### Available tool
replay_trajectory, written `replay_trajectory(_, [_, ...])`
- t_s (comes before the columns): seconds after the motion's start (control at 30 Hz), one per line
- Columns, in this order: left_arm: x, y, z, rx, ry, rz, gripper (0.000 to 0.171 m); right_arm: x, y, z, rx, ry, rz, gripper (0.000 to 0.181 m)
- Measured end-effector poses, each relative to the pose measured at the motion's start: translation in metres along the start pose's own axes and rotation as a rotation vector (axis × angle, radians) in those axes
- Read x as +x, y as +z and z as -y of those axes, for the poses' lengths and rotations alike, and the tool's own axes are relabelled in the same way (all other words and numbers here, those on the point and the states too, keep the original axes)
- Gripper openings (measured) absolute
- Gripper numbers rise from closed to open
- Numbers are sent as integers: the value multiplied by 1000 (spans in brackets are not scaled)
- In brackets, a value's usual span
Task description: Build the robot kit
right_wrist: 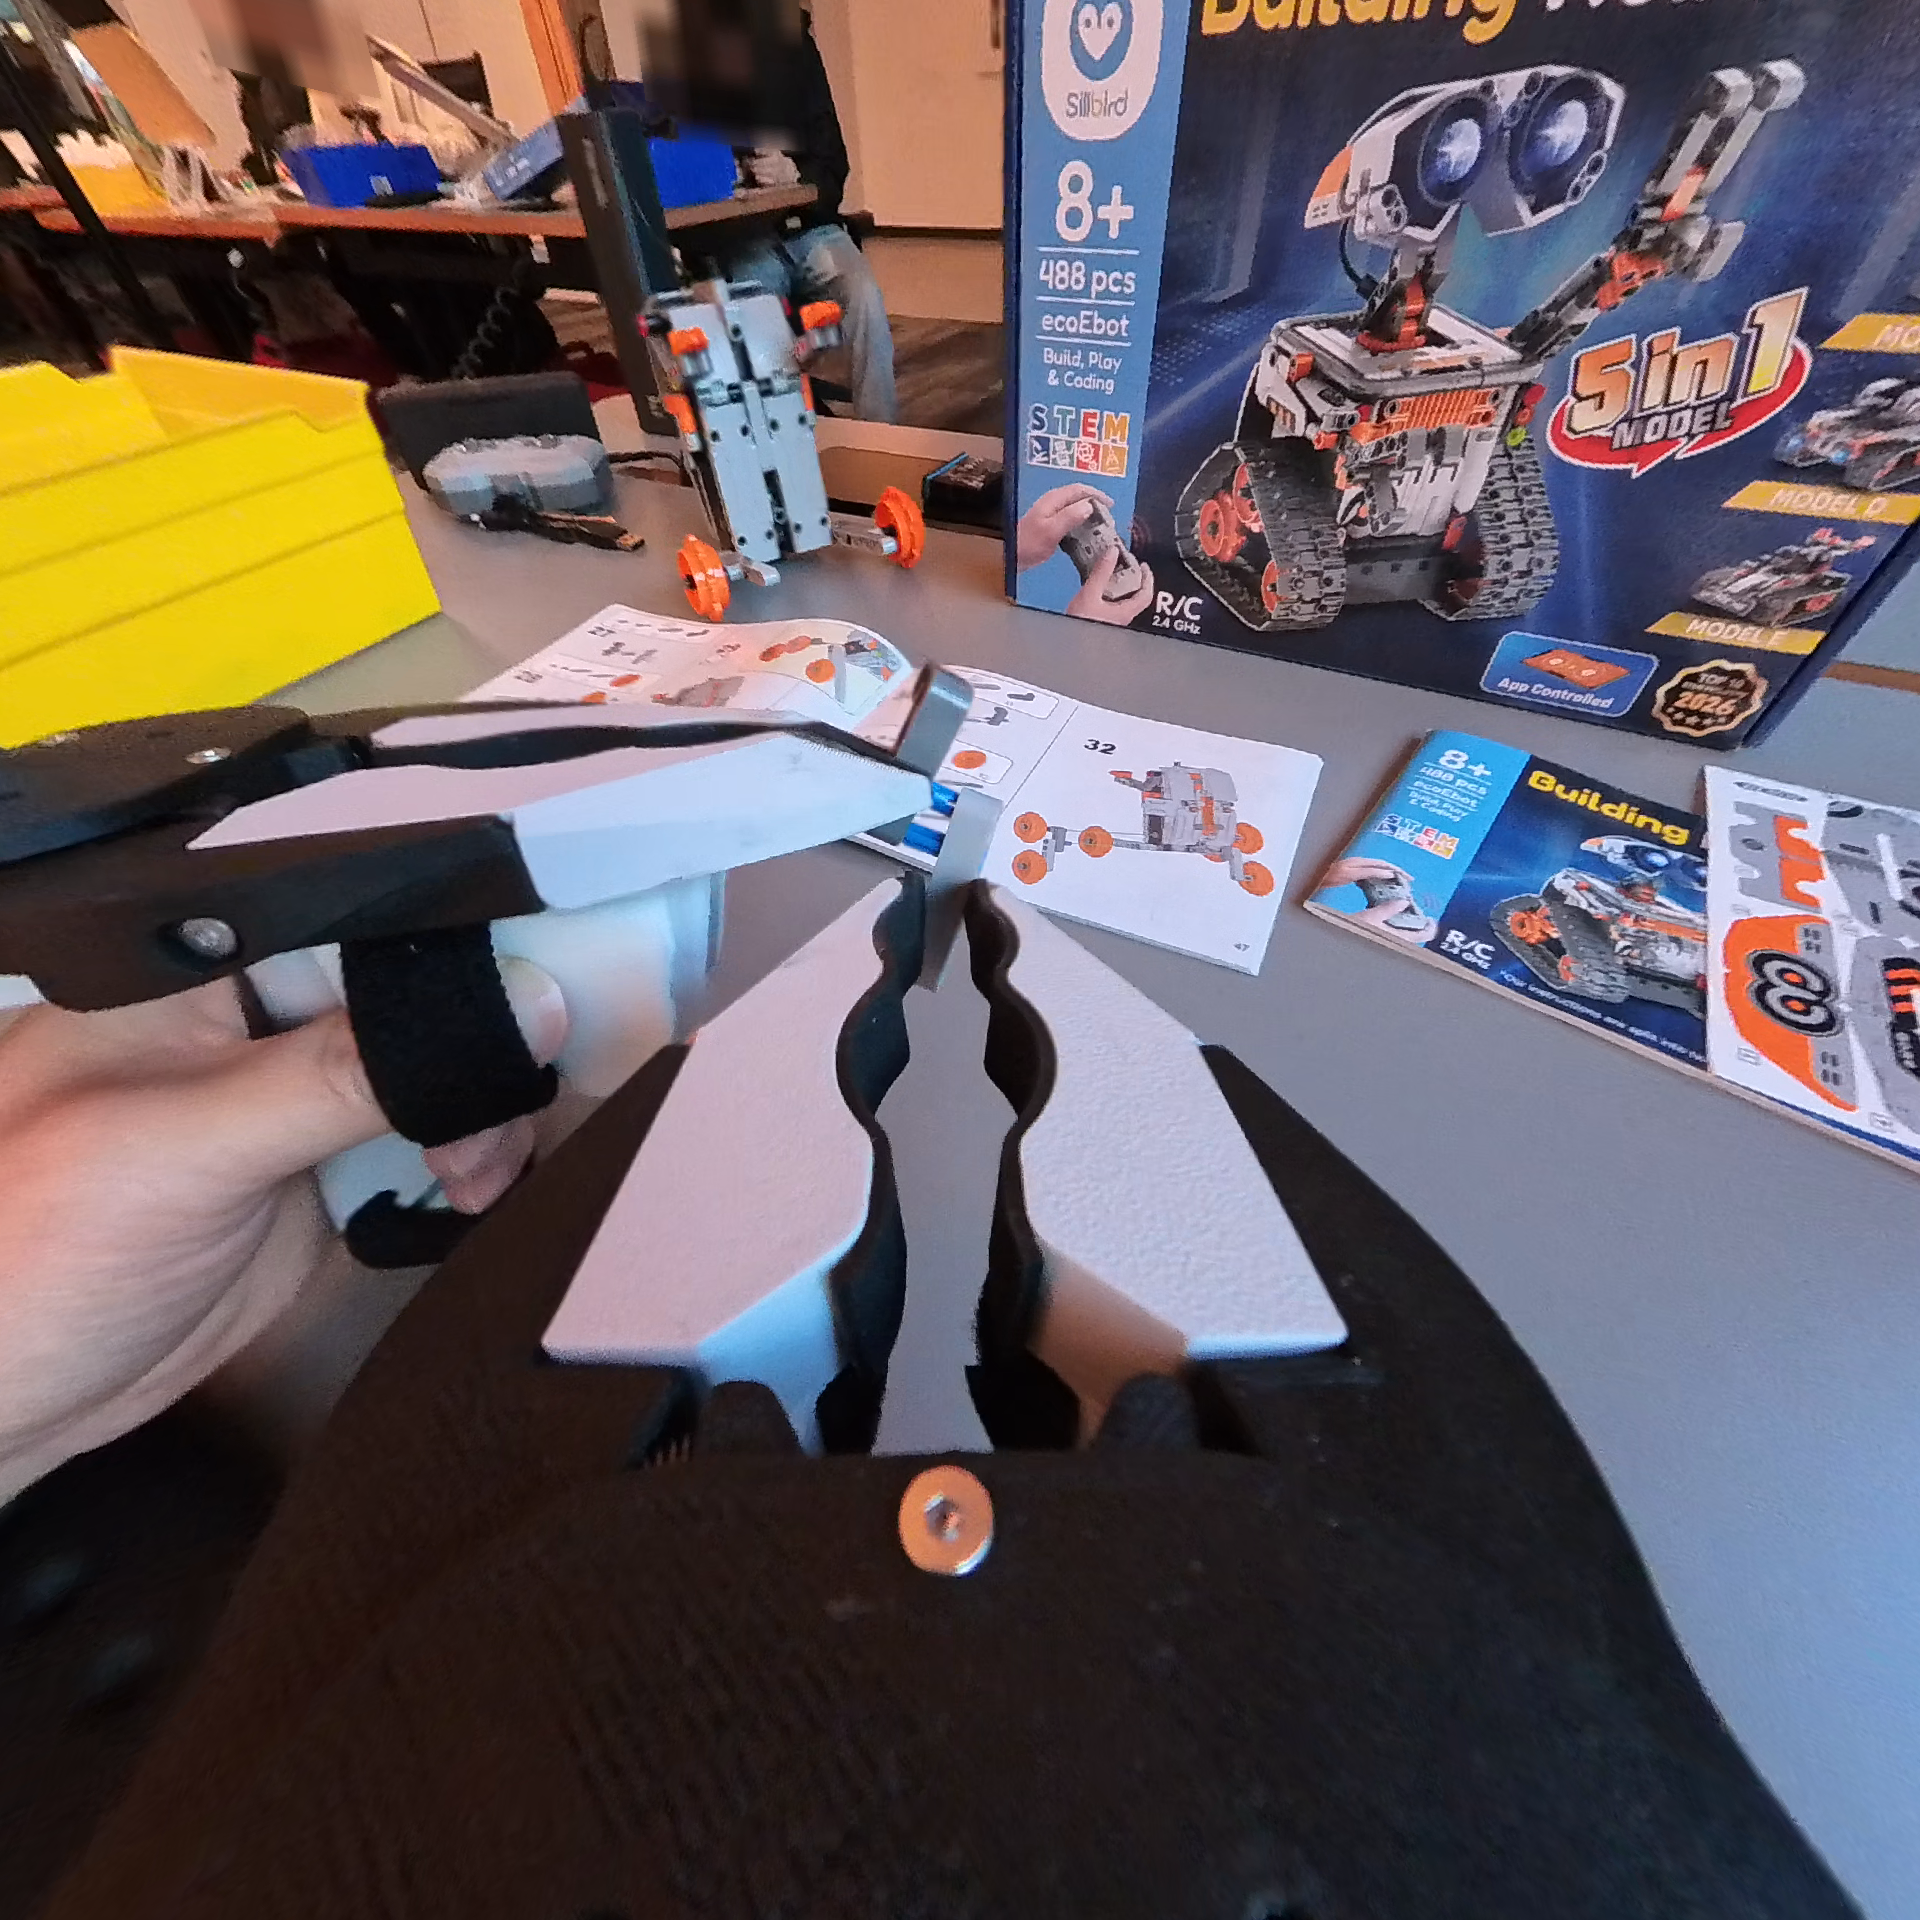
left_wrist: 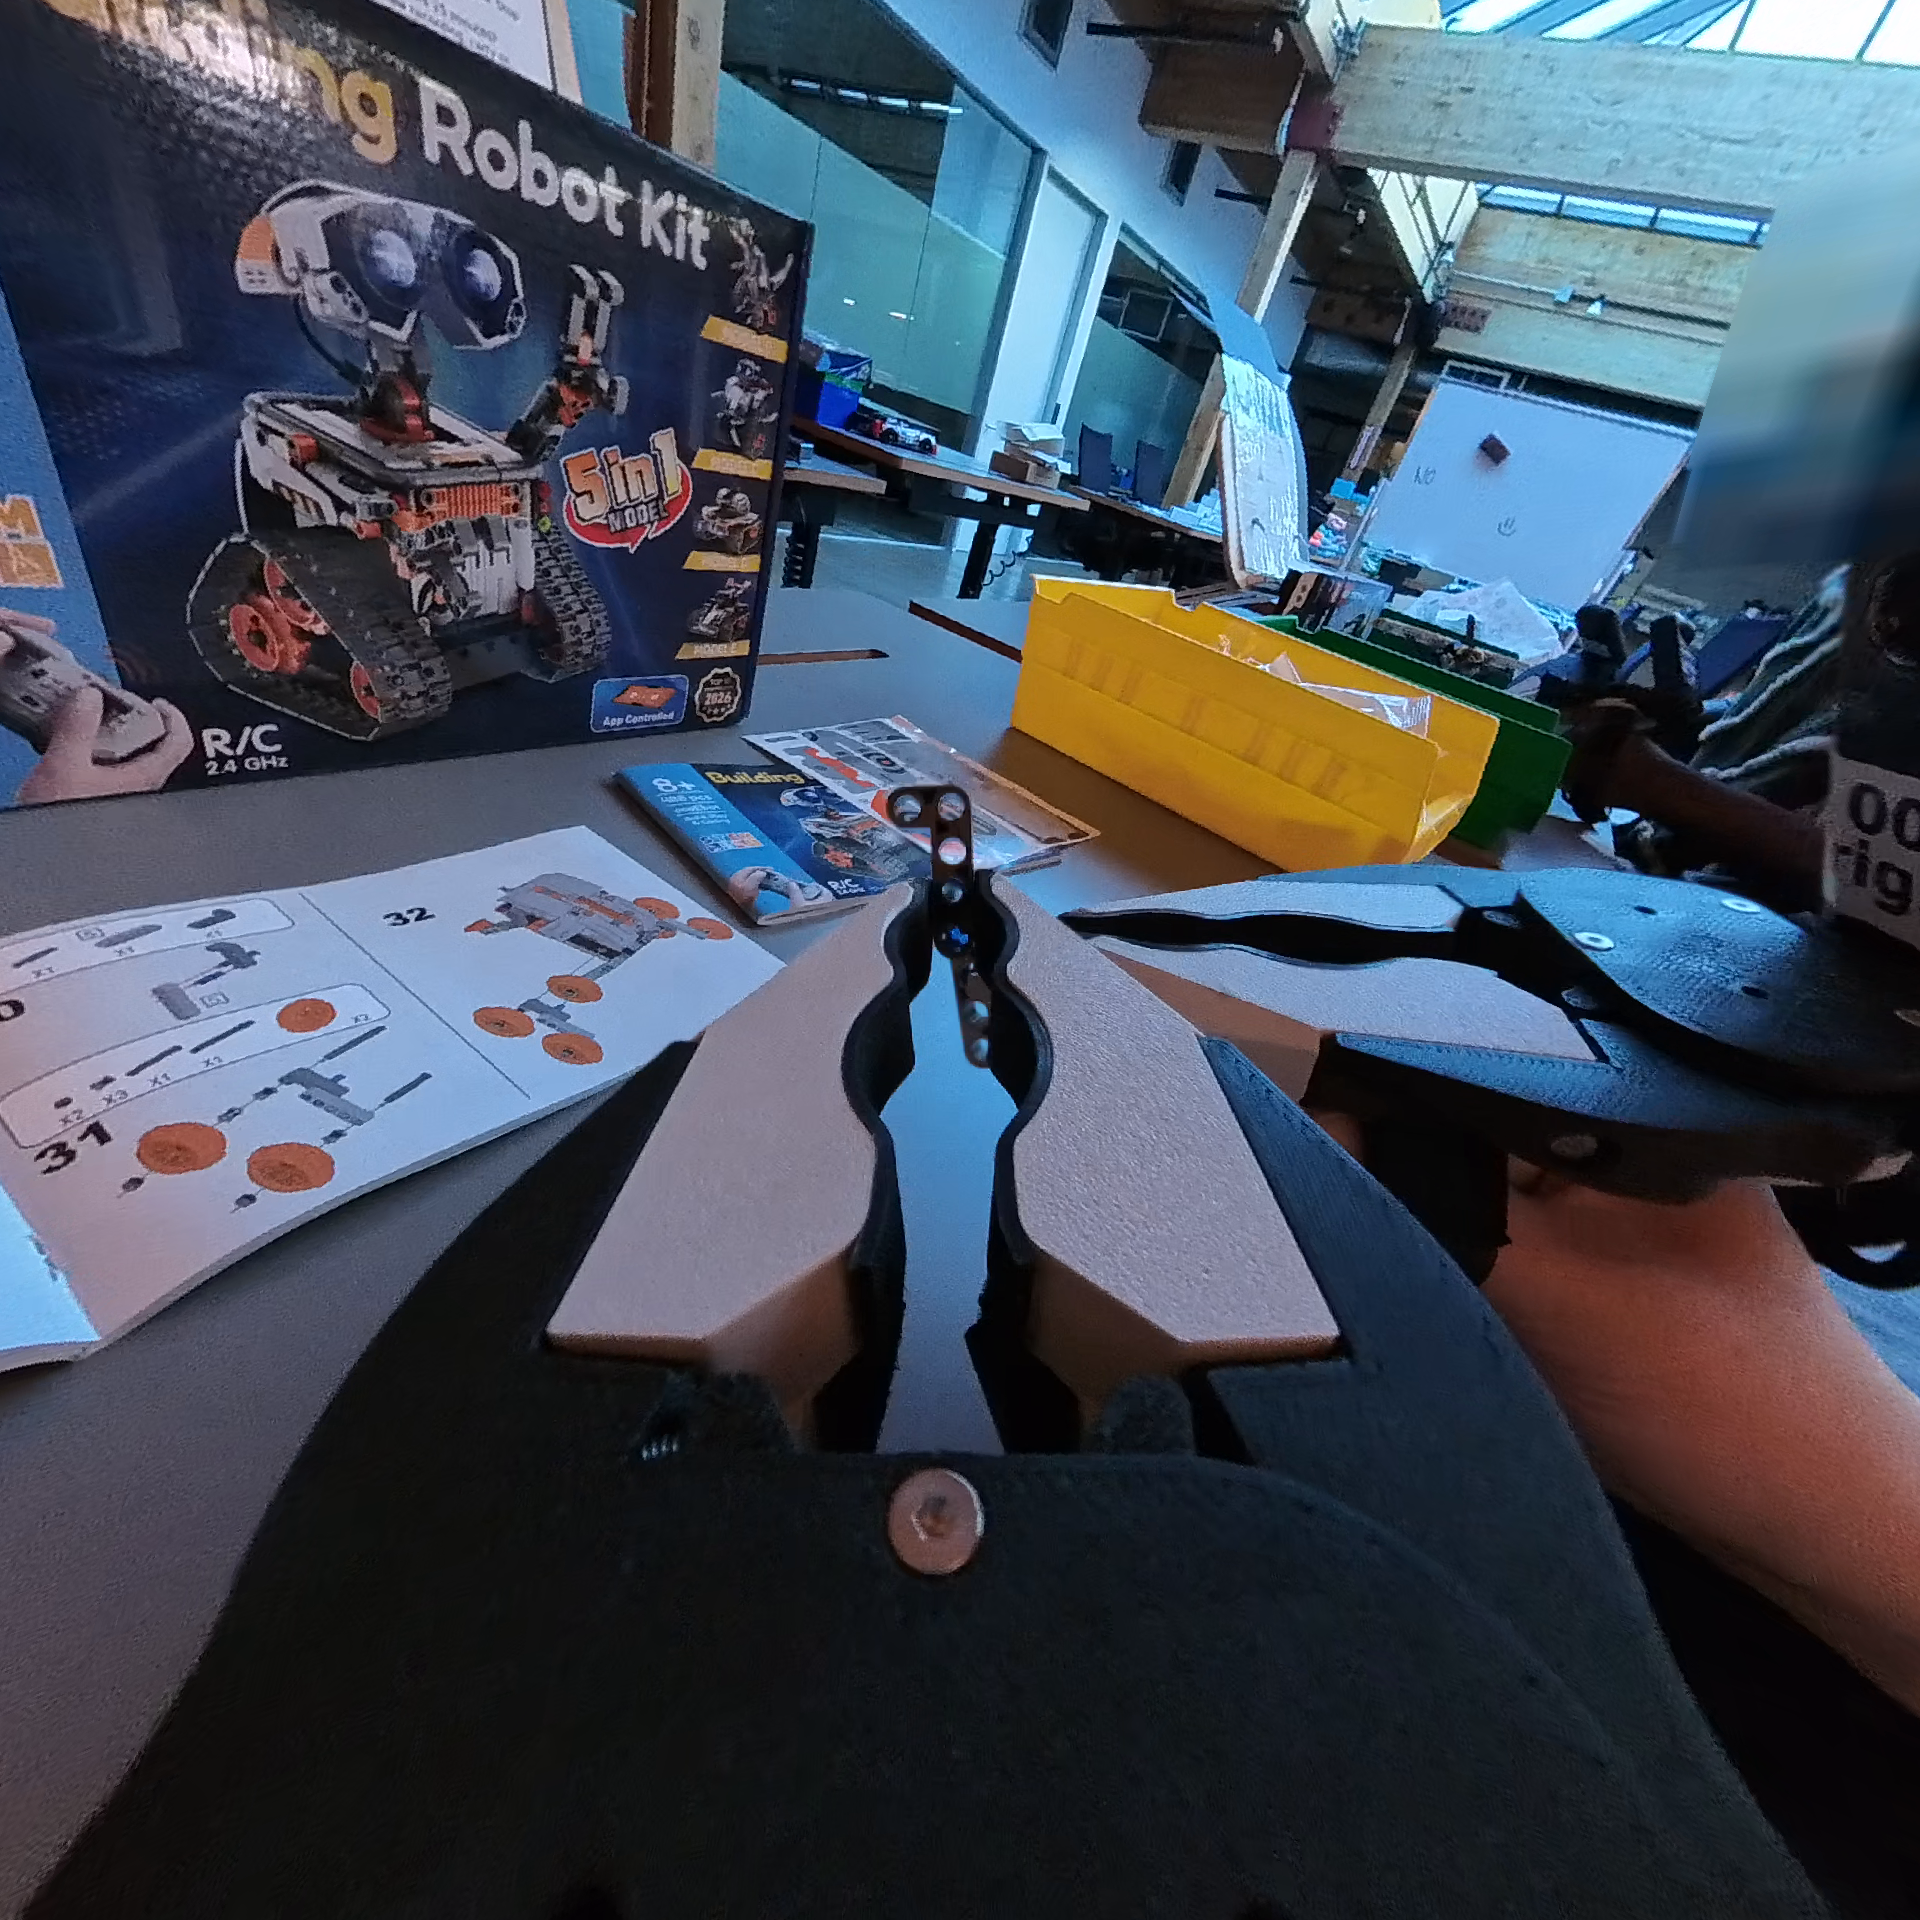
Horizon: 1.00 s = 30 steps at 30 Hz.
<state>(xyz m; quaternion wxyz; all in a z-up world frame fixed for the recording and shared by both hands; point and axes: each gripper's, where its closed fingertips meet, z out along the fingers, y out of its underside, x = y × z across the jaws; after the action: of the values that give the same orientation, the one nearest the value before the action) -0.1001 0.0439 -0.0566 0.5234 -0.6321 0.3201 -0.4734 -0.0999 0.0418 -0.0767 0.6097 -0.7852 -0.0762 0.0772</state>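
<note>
My left gripper (left_wrist: pixel 951 896) is shut on a dark grey L-shaped beam with holes (left_wrist: pixel 943 826), held upright above the table; a blue pin (left_wrist: pixel 954 938) sits in it. My right gripper (right_wrist: pixel 943 896) is shut on a light grey beam (right_wrist: pixel 964 836) seen edge-on. In the right wrist view the left gripper (right_wrist: pixel 906 750) comes in from the left, its grey beam (right_wrist: pixel 932 715) just above mine, with blue pins (right_wrist: pixel 930 808) between the two. In the left wrist view the right gripper (left_wrist: pixel 1086 920) lies close beside my fingertips on the right.
An open instruction booklet (left_wrist: pixel 343 1029) (right_wrist: pixel 1132 821) lies on the grey table (right_wrist: pixel 1455 1195). A robot kit box (left_wrist: pixel 395 416) (right_wrist: pixel 1455 343) stands behind it. A small manual (right_wrist: pixel 1517 883), a sticker sheet (right_wrist: pixel 1818 956), yellow bin (left_wrist: pixel 1247 748), green bin (left_wrist: pixel 1507 748) and a part-built model (right_wrist: pixel 758 447) are nearby. My two grippers' fingertips are within a few centimetres of each other.
</note>
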Motion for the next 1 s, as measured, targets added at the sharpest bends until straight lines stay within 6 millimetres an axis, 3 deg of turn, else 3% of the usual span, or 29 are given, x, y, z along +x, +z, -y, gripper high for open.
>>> replay_trajectory(0.1, [0,-1,-1,-5,-47,-20,4,2,-1,-1,-3,-27,-19,7])
replay_trajectory(0.53, [-2,-2,1,27,-204,-88,4,-3,2,1,29,161,132,7])
replay_trajectory(1.0, [-3,-2,3,42,-247,-102,4,-2,2,2,43,100,91,6])
